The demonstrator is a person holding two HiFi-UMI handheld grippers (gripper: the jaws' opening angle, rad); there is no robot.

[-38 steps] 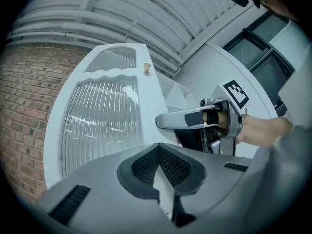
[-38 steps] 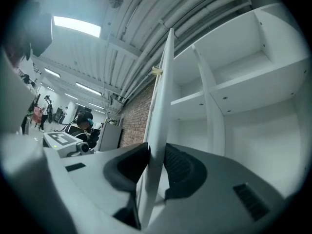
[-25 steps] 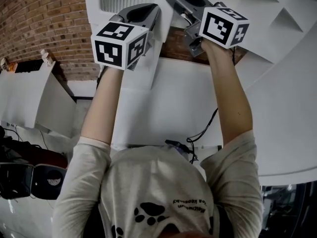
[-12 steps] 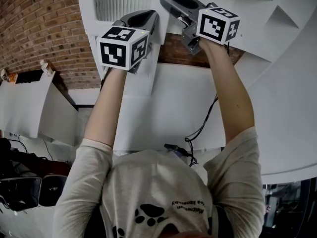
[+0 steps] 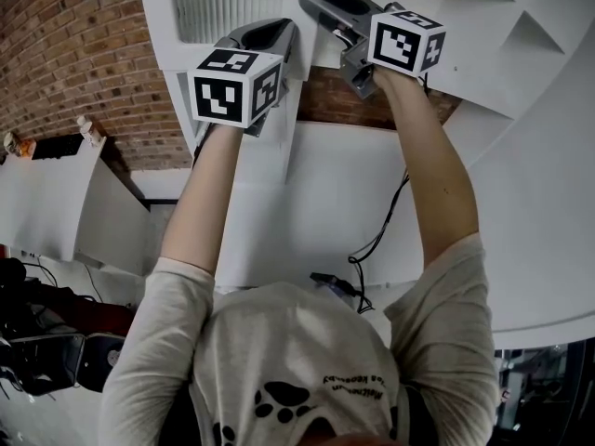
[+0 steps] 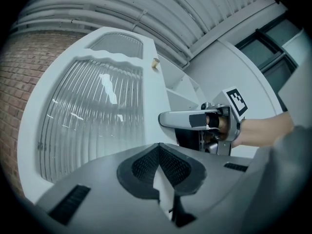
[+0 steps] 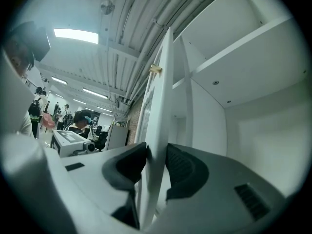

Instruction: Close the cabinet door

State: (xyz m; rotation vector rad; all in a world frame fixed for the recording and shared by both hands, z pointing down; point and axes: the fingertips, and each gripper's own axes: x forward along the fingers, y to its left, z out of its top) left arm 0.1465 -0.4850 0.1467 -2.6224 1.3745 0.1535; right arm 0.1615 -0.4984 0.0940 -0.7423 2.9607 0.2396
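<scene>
Both arms raised, grippers side by side at the far end.
Left arm and right arm stretch out; the left gripper has its jaw tips together, while the right gripper is opening its jaws around the cabinet door edge.

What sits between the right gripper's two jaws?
The edge of the cabinet door, shown in the right gripper view; the right gripper is opening its jaws.
</scene>
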